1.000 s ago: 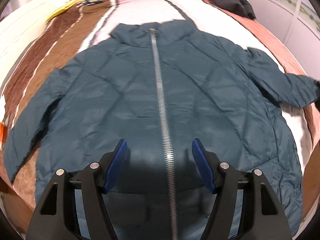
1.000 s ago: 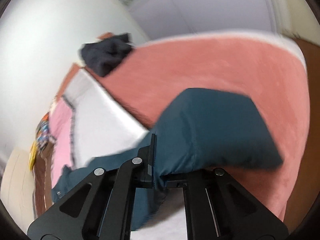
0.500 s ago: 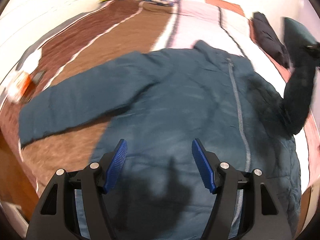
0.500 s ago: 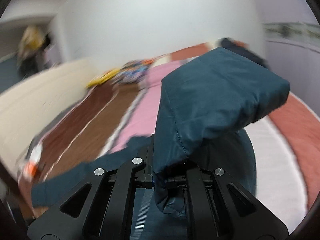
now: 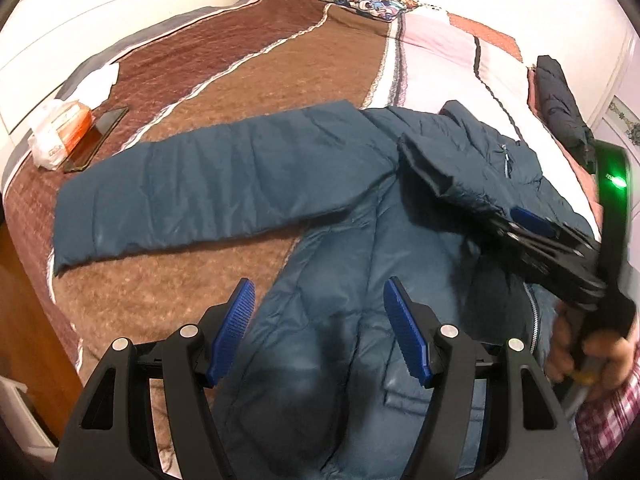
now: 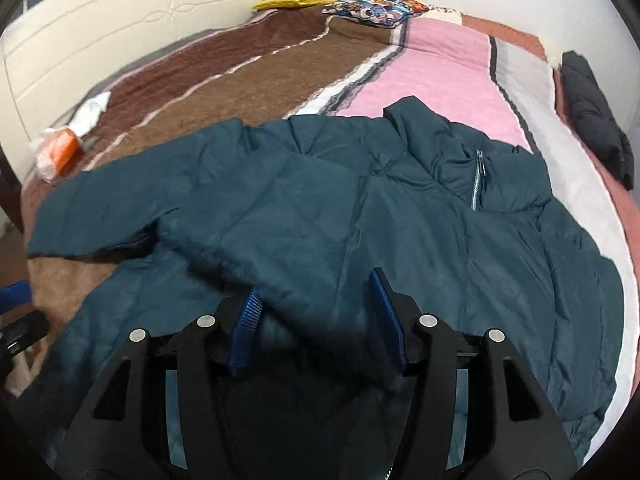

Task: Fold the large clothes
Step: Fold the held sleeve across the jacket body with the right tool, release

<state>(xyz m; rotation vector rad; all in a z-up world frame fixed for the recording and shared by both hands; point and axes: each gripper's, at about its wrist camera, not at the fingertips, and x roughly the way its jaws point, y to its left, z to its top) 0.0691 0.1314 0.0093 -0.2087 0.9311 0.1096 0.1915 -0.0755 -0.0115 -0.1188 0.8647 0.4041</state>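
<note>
A dark teal puffer jacket [image 5: 344, 264] lies front up on the bed. Its left sleeve [image 5: 200, 192] stretches out flat to the left. Its right sleeve [image 5: 452, 172] lies folded across the chest, and shows in the right wrist view [image 6: 256, 240] too. My left gripper [image 5: 320, 320] is open and empty above the lower front of the jacket. My right gripper [image 6: 314, 316] is open, its jaws on either side of the folded sleeve's cuff end. It also shows at the right of the left wrist view [image 5: 532, 228].
The bed has a brown, pink and white striped blanket [image 5: 248, 68]. A phone [image 5: 96, 136] and an orange-white packet [image 5: 56, 132] lie at the left edge. A black garment [image 5: 560, 100] lies at the far right. A patterned cushion [image 6: 372, 4] sits at the head.
My right gripper carried the right sleeve over the chest, laid it down and opened. My left gripper swung left, still open.
</note>
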